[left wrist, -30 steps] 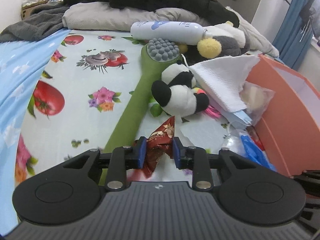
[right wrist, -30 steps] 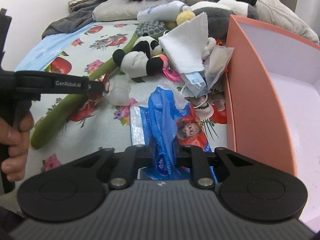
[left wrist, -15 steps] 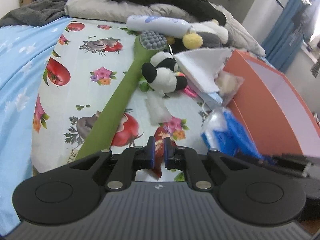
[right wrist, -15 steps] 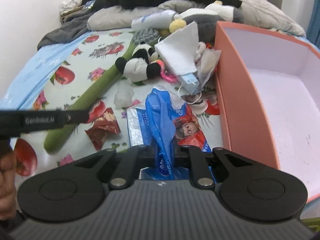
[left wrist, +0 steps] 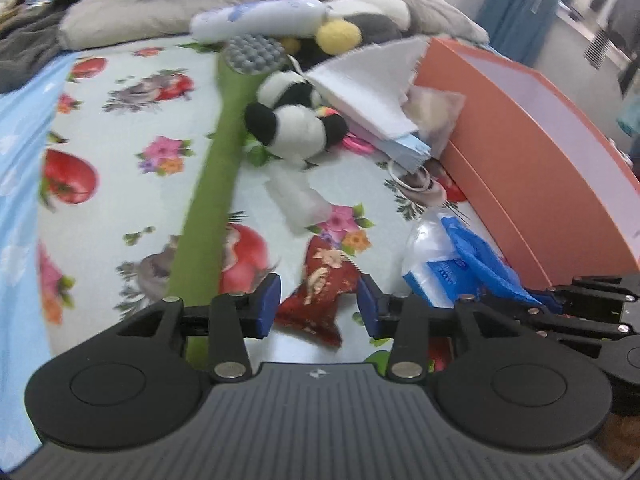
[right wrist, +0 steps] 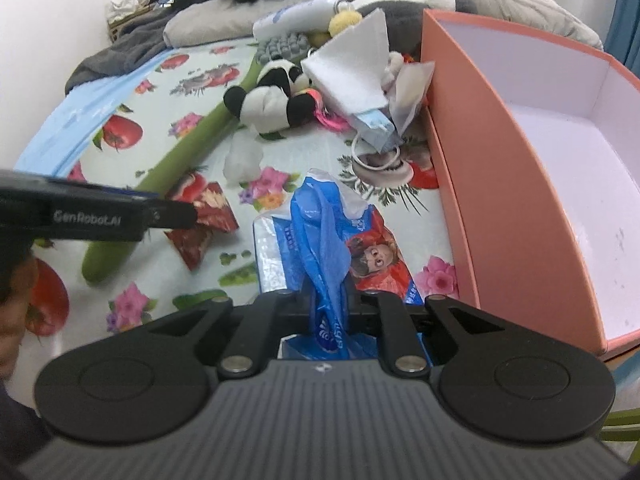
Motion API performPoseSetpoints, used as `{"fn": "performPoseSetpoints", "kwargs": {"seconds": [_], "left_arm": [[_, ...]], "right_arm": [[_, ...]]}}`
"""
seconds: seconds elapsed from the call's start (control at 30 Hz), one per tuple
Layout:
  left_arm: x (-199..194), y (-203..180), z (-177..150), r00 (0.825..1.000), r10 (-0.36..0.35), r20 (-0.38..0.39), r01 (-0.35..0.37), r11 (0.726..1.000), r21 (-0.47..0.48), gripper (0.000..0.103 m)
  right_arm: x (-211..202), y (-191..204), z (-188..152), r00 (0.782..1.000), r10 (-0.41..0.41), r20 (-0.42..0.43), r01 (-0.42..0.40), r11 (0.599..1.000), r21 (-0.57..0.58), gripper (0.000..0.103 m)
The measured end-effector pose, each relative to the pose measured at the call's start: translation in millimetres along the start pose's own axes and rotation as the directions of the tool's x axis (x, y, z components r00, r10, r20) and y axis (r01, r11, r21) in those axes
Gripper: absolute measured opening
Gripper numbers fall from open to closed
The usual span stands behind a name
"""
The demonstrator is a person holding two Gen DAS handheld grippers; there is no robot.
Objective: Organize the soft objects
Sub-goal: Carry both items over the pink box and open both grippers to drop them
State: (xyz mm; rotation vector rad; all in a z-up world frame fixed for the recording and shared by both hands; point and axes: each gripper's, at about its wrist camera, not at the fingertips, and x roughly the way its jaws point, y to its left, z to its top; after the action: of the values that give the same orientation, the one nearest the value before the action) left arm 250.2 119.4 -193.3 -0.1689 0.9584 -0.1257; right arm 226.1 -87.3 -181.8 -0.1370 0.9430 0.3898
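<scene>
Left wrist view: low over the bedsheet (left wrist: pixel 120 184), looking forward past its fingers (left wrist: pixel 267 305); red packet (left wrist: pixel 320 288) lies just ahead between them. Right wrist view: higher, tilted down, fingers hidden behind a blue bag (right wrist: pixel 324 240); box (right wrist: pixel 500 168) right of them. Shared: panda toy (left wrist: pixel 292 120) (right wrist: pixel 268 96), green stick (left wrist: pixel 216 184) (right wrist: pixel 180 160), red packet (right wrist: pixel 202 220), box (left wrist: pixel 532 168).

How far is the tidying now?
Barely begun: the pink box looks empty. In hand: the right tongs grip the blue plastic bag; the left tongs are open over the red pouch. The panda plush and white cloth remain outside.
</scene>
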Motion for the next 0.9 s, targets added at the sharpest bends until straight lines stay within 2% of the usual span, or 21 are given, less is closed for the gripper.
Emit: {"fn": "performPoseSetpoints", "kwargs": {"seconds": [0.07,0.2,0.3,0.4,0.57,0.73,0.9], "left_arm": [[14.2,-0.5,3.1,0.998,-0.051,-0.045,0.051,0.999,0.004,0.048],[35.6,-7.7,5.2,0.995,0.035,-0.091,-0.029,0.998,0.061,0.048],[38.2,-17.7,2.1,0.993,0.084,-0.081,-0.074,0.990,0.120,0.040],[32.7,-22.8,-0.9,0.991,0.109,-0.079,-0.101,0.989,0.106,0.037],[8.9,-27.6,-6.2,0.993,0.100,-0.056,-0.098,0.995,0.025,0.036],[-37.6,-34.3,-8.0,0.997,0.073,0.014,-0.073,0.996,-0.051,0.036],[-84.2,-41.1,-9.5,0.996,0.055,0.072,-0.047,0.993,-0.110,0.036]], "right_arm": [[2.4,-4.6,-0.7,1.000,0.003,-0.006,-0.003,1.000,0.001,0.015],[3.7,-11.2,-0.8,1.000,0.022,-0.006,-0.022,1.000,-0.004,0.015],[2.5,-15.0,-0.3,1.000,0.031,0.000,-0.031,1.000,-0.004,0.015],[-1.8,-16.2,-0.1,0.999,0.040,0.003,-0.040,0.999,0.005,0.015],[-19.1,-13.6,3.3,0.999,0.044,0.017,-0.044,0.999,0.001,0.015],[-48.8,-3.5,9.6,0.997,0.043,0.059,-0.042,0.999,-0.015,0.015],[-81.5,5.2,13.6,0.994,0.039,0.106,-0.041,0.999,0.018,0.015]]}}
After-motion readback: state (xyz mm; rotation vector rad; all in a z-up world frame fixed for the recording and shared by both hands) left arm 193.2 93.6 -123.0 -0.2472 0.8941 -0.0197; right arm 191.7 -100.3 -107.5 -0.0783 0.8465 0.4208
